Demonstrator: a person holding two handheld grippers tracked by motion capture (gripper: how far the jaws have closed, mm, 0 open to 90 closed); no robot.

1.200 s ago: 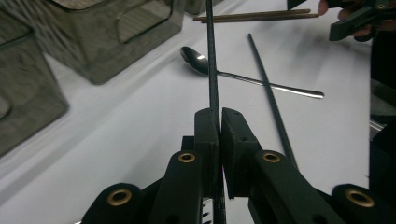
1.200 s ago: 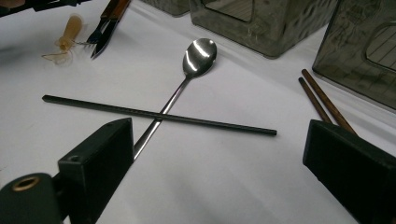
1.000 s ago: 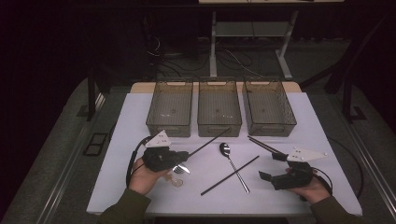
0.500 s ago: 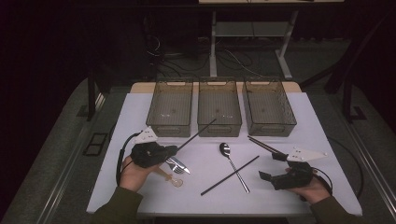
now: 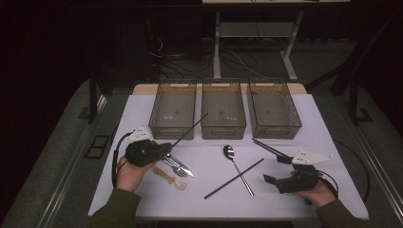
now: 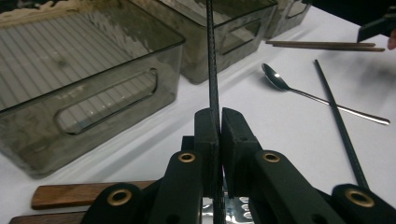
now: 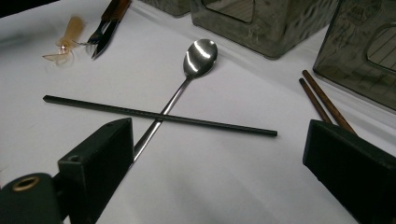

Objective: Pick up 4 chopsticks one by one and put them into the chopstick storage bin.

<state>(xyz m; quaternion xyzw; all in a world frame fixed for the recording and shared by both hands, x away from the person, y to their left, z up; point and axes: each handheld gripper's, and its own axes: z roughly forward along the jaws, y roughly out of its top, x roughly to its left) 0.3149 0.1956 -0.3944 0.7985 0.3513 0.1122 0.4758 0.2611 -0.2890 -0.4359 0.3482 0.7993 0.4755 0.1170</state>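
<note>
**A:** What does the left gripper (image 5: 164,148) hold, at the left of the high view?

**B:** Its jaws are clenched on a black chopstick (image 5: 190,130). In the left gripper view the stick (image 6: 211,60) rises straight from between the two pads towards the top edge, gripped near one end, so most of its length juts out free.

**A:** Where does the free end lie?

**B:** In the high view it slants up and to the right, its tip over the gap between the left bin (image 5: 173,110) and the middle bin (image 5: 223,109), at about rim level.

**A:** What is the risk?

**B:** Probably a swivel: a thin stick pinched at its end can pivot between the pads, and the tip could catch a bin rim and knock the stick loose. It could also drop short, onto the fork and knife (image 5: 177,165) below.

**A:** And the right gripper (image 5: 275,171)?

**B:** Released, jaws wide apart, at the lower right, near the second black chopstick (image 7: 159,115) that crosses the spoon (image 7: 198,51).
</note>
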